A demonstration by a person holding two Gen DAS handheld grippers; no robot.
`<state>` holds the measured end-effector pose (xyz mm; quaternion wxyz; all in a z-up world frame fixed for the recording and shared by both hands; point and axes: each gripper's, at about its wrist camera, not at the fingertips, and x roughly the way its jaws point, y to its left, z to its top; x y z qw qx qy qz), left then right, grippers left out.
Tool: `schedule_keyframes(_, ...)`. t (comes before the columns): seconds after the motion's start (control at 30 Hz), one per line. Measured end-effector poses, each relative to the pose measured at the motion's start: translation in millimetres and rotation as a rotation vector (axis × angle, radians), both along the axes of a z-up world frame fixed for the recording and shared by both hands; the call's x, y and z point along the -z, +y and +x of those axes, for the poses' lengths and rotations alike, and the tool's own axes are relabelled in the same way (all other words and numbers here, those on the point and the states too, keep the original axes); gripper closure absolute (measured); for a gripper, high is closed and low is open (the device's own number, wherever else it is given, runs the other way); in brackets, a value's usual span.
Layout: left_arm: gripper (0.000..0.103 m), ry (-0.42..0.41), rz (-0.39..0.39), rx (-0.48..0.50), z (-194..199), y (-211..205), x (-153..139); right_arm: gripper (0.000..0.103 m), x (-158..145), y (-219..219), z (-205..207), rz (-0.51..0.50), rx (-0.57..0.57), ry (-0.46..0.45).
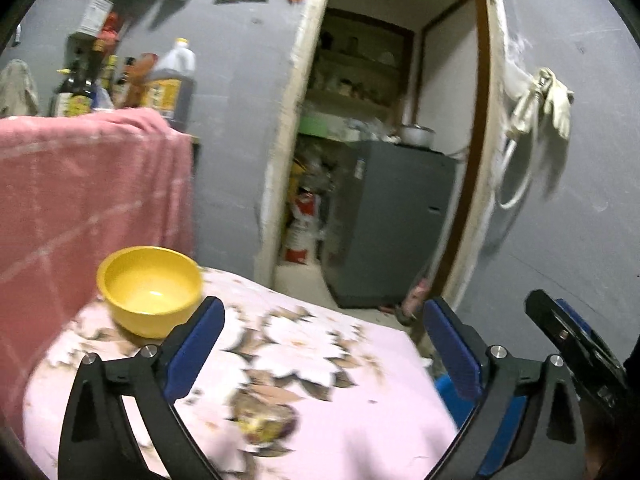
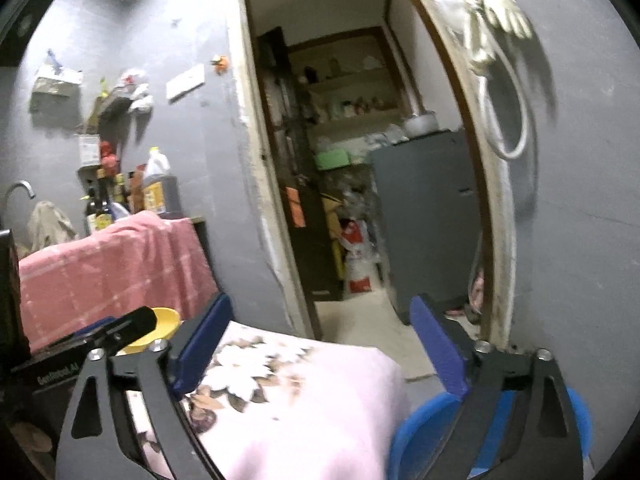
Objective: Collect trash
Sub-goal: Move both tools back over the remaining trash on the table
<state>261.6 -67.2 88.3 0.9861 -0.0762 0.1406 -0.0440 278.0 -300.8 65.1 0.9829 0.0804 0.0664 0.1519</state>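
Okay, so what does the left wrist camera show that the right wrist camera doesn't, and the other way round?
Only the left wrist view shows the inside of the yellow bowl, which looks empty. Only the right wrist view shows a faucet and a wall box at far left. Both show the floral tablecloth, pink towel, bottles, doorway with grey cabinet, hanging gloves, and a blue bin beside the table.

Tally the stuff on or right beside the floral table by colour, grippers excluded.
Yellow: 1, bowl on the floral cloth
Pink: 1, checked towel draped left of the table
Blue: 1, round container, partly hidden below the table's right edge
Total: 3
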Motion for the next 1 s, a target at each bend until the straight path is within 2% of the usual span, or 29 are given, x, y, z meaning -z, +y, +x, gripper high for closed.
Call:
schedule_keyframes(0.2, 0.005, -0.035, 0.054, -0.065, -15.3, 36.1, 3.4, 0.0, 0.9, 36.1, -5.8, -0.044, -0.055, -0.067)
schedule_keyframes(0.4, 0.005, -0.036, 0.081, -0.112, -27.1, 65.2, 12.9, 0.0, 7.3, 62.5, -5.7, -0.083, -0.119, -0.066)
schedule_keyframes(0.63, 0.005, 0.022, 0.111, -0.126, -26.9, 84.9, 29.1, 0.0, 20.2, 88.7, 1.3, -0.158, -0.184, -0.004)
schedule_keyframes(0.83, 0.005, 0.089, 0.114, -0.117, -18.8, 94.6, 48.3, 0.0, 34.8, 101.8, 15.7, -0.237, -0.186, 0.098)
schedule_keyframes(1.0, 0.005, 0.145, 0.112, -0.074, -10.2, 89.9, 61.2, 0.0, 45.7, 100.4, 28.6, -0.269, -0.175, 0.175)
